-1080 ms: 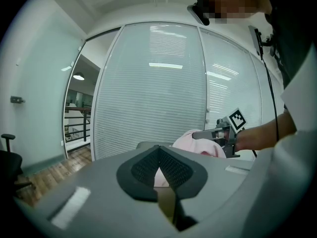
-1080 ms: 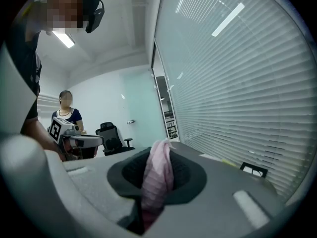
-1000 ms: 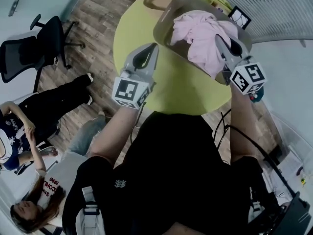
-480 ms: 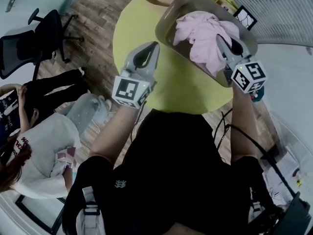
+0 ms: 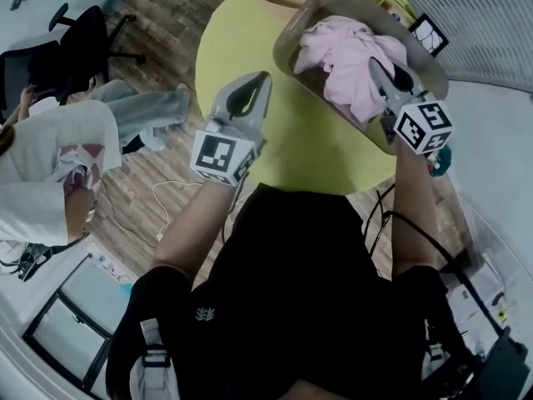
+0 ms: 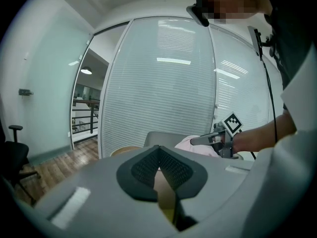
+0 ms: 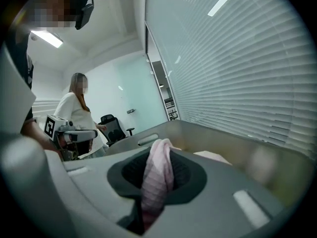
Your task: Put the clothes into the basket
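The head camera is looking steeply down over the left gripper [image 5: 262, 82] and right gripper [image 5: 376, 69]. Each gripper camera is sitting close behind its jaws, both catching the basket [image 6: 161, 137] ahead and the opposite gripper.

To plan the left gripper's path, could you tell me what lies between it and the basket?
Only bare yellow-green tabletop lies between the left gripper and the basket; the head view shows it.

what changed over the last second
The right claw, shut on the pink garment, sank with it deeper into the basket. A person in white walked in at left. The left claw stayed shut and empty over the yellow table.
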Motion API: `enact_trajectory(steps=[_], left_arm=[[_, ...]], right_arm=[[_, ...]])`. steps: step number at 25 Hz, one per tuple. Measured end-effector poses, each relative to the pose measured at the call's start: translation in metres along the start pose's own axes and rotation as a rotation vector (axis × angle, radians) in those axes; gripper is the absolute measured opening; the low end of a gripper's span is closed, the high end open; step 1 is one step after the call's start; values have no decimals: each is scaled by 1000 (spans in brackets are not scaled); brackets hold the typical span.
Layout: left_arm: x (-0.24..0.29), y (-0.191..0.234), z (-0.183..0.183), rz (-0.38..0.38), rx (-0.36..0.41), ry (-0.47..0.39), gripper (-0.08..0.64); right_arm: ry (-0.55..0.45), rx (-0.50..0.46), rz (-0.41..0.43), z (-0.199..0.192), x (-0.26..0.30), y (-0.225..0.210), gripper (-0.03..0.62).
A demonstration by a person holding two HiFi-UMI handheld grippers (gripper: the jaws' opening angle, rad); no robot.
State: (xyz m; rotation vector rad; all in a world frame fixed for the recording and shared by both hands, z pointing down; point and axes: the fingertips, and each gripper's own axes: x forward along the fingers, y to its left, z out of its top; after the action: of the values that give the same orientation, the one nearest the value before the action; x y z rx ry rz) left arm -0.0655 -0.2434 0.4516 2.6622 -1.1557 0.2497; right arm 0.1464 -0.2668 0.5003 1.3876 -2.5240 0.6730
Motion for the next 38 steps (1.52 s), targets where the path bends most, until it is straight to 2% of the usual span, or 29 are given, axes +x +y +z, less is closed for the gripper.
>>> enact_trajectory(steps=[6, 21, 28, 31, 33, 38], left_arm=[[5, 5, -9, 9, -9, 12, 6], [9, 8, -13, 7, -4, 27, 6], [5, 9, -5, 7, 10, 10, 6], [1, 8, 1, 5, 20, -2, 7], [-1, 7, 5, 2, 24, -11, 8], [-3, -2, 18, -15, 33, -41, 8]], right_arm=[[39, -30, -1, -13, 15, -5, 64], [124, -10, 2, -49, 30, -16, 68], [205, -46, -28, -50, 30, -17, 109], [247, -58, -49, -51, 26, -16, 152], [239, -74, -72, -45, 21, -17, 170], [174, -113, -100, -16, 8, -12, 170]])
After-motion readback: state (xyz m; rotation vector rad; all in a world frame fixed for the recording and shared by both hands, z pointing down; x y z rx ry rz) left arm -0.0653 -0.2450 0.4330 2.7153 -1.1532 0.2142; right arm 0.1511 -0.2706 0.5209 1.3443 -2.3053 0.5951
